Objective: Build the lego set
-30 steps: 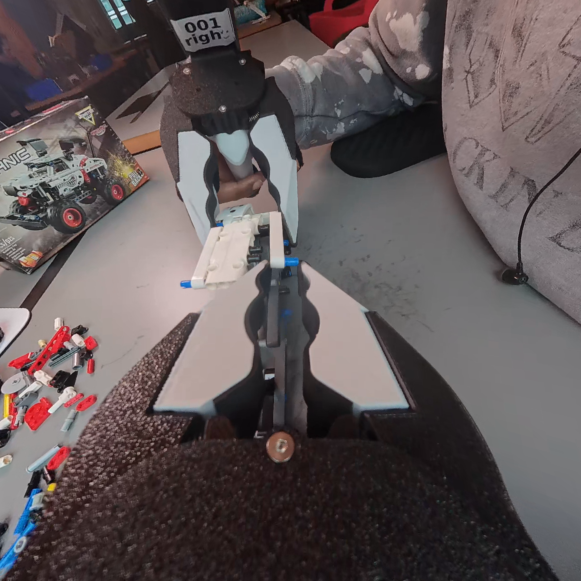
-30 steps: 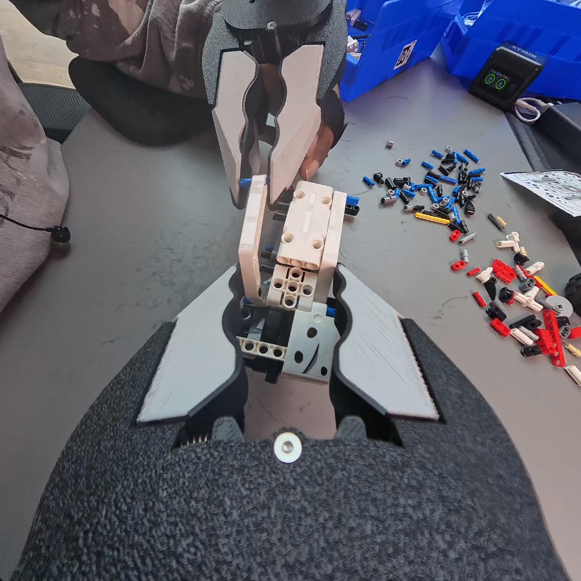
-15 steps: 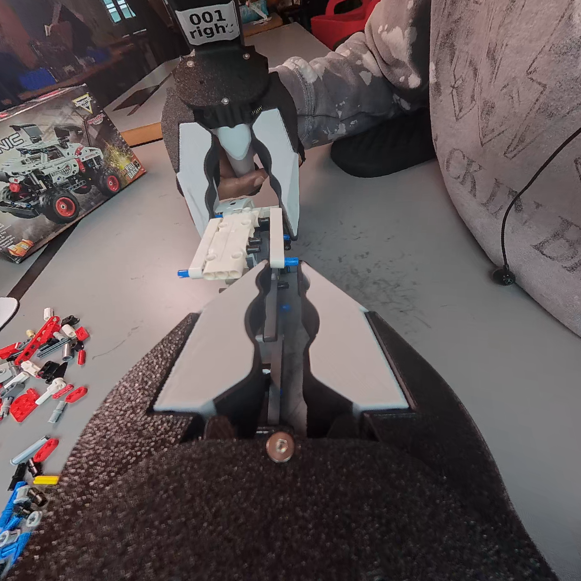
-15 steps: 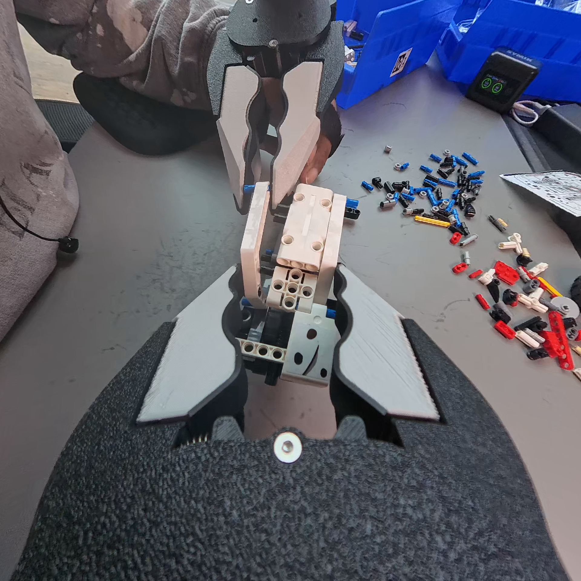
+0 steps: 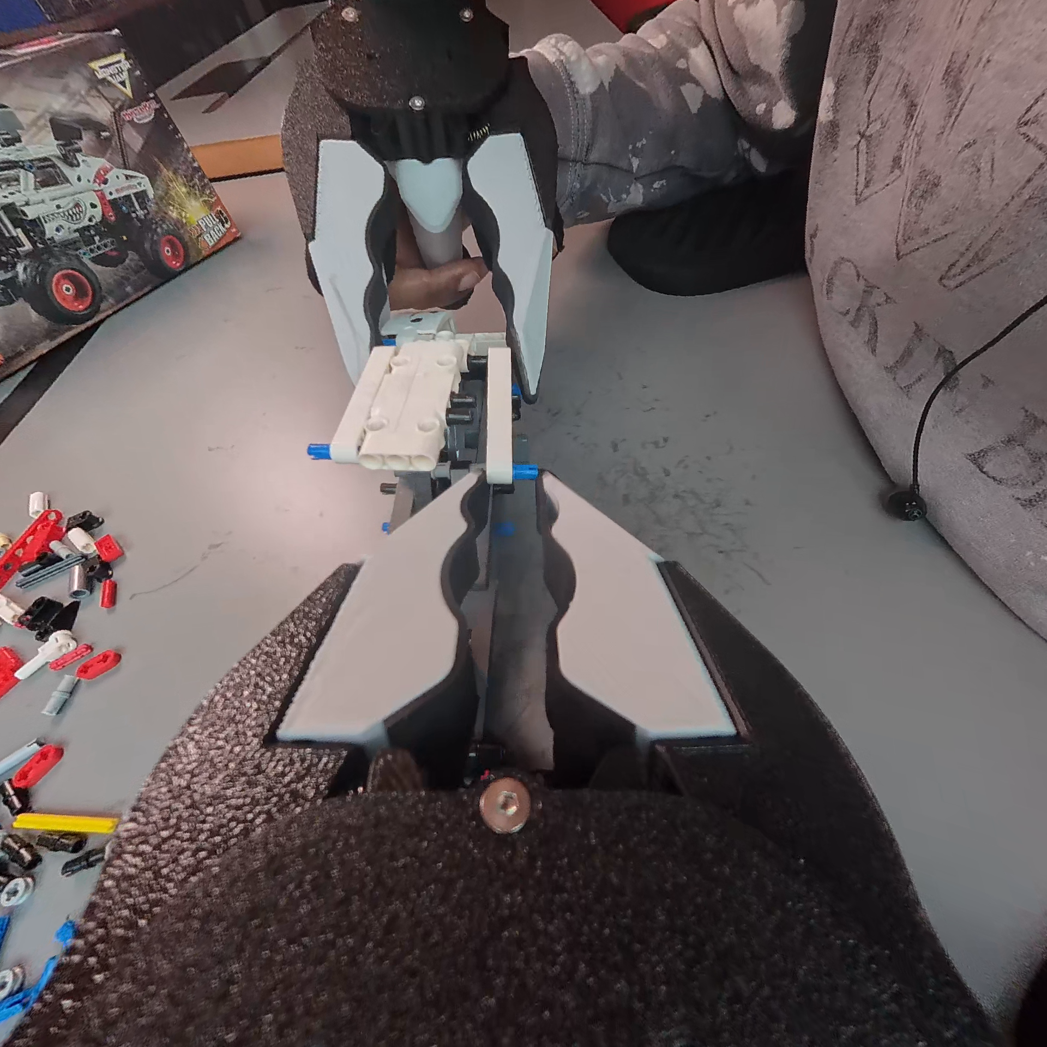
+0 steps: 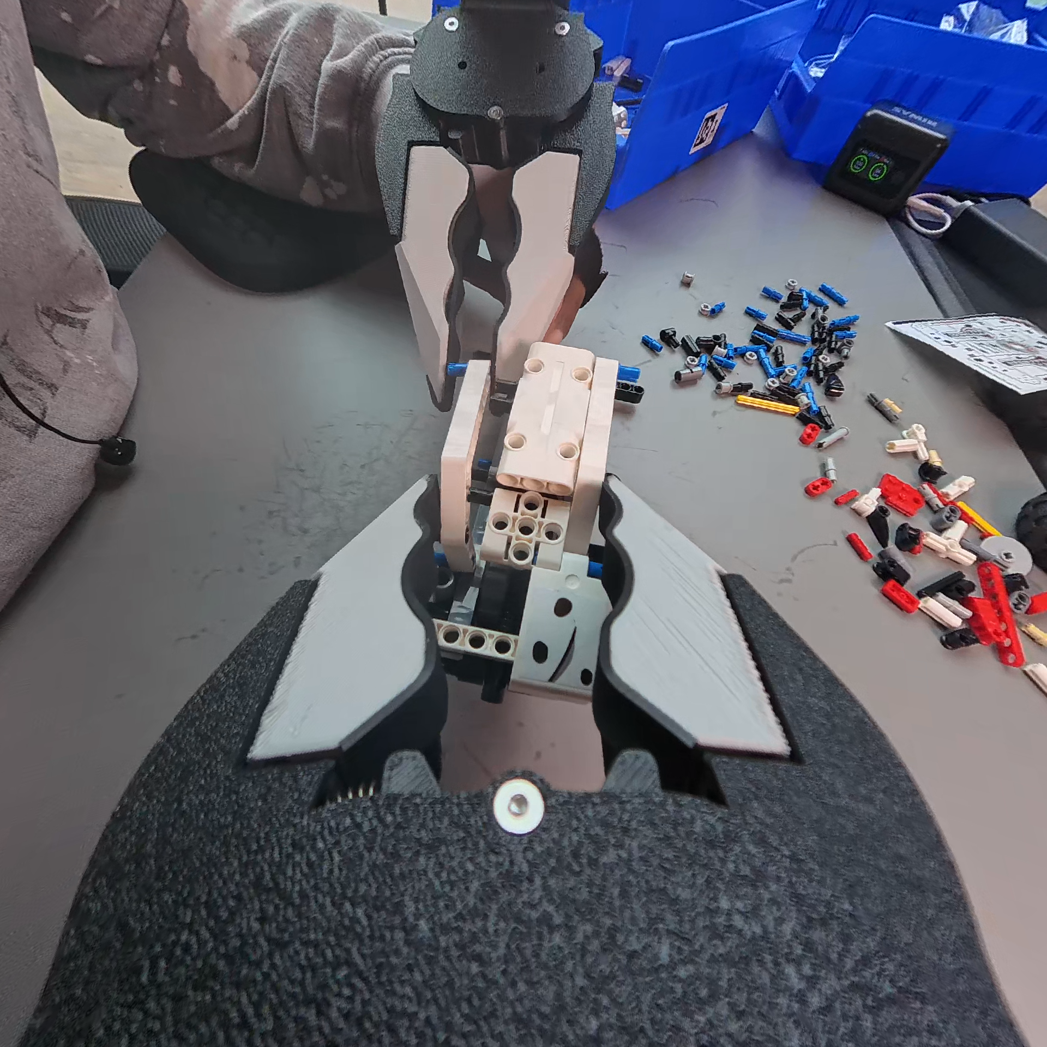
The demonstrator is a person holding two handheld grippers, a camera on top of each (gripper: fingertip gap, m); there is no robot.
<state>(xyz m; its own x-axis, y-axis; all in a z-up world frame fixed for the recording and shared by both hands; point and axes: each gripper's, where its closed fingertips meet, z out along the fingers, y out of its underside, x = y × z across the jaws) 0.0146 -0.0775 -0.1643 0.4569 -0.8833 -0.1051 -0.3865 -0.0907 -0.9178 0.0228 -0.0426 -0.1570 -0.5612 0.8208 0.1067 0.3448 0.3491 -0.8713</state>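
Note:
A white, grey and black Lego assembly with blue pins is held above the grey table between both grippers. My right gripper is shut on its near, lower end. My left gripper is shut on a white side beam at the assembly's edge. In the right wrist view the left gripper pinches the top of that beam, which stands slightly off the white block. In the left wrist view the right gripper holds the far end of the assembly.
The set's box lies at far left. Loose red, white and black parts lie left. Blue and black pins, red parts, blue bins, a black device and an instruction sheet are to the right. A person's grey clothing is close by. There is about 5 cm between the tips of the two grippers.
Both grippers have shifted slightly with the assembly still held between them. Both grips are unchanged.

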